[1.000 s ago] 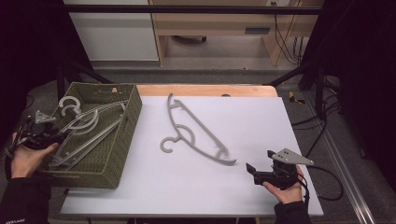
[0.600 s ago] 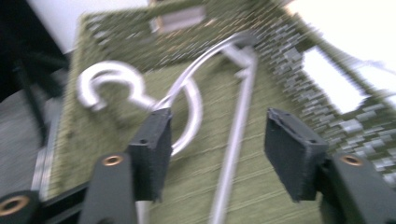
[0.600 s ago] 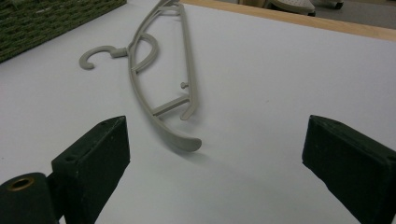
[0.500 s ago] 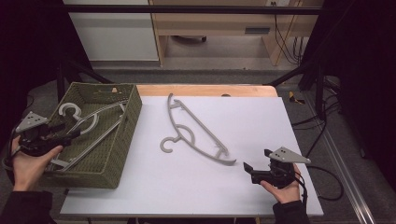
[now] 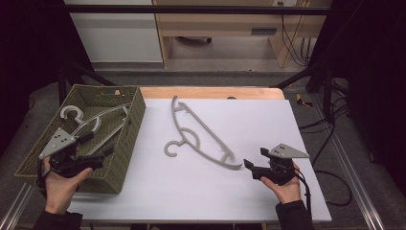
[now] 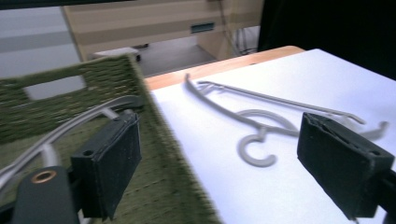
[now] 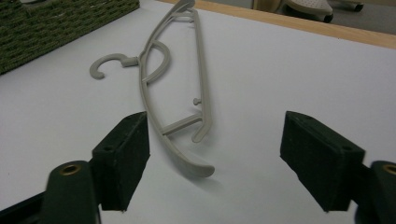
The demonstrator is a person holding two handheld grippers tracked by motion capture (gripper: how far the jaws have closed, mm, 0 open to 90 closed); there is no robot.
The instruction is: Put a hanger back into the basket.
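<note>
A grey plastic hanger (image 5: 201, 136) lies flat on the white table (image 5: 287, 124), its hook toward the basket. My right gripper (image 5: 256, 158) rests just short of its near end. It is open, its jaws have just been closing, and nothing is between them. In the right gripper view the hanger's tip (image 7: 196, 169) lies ahead, by the left jaw. Over the near part of the green woven basket (image 5: 129, 143) is my left gripper (image 5: 99, 143). It is open and empty, and its jaws have just been opening. Grey hangers (image 5: 72, 114) lie in the basket.
The basket stands at the table's left edge, its right wall (image 6: 154, 116) showing between the jaws in the left gripper view. A wooden strip (image 5: 210, 92) runs along the table's far edge. Black frame bars and cables stand beyond the right side.
My left hand has moved right, over the basket, and its jaws have spread apart. The hangers it was at now lie in the basket. The right hand has stayed in place.
</note>
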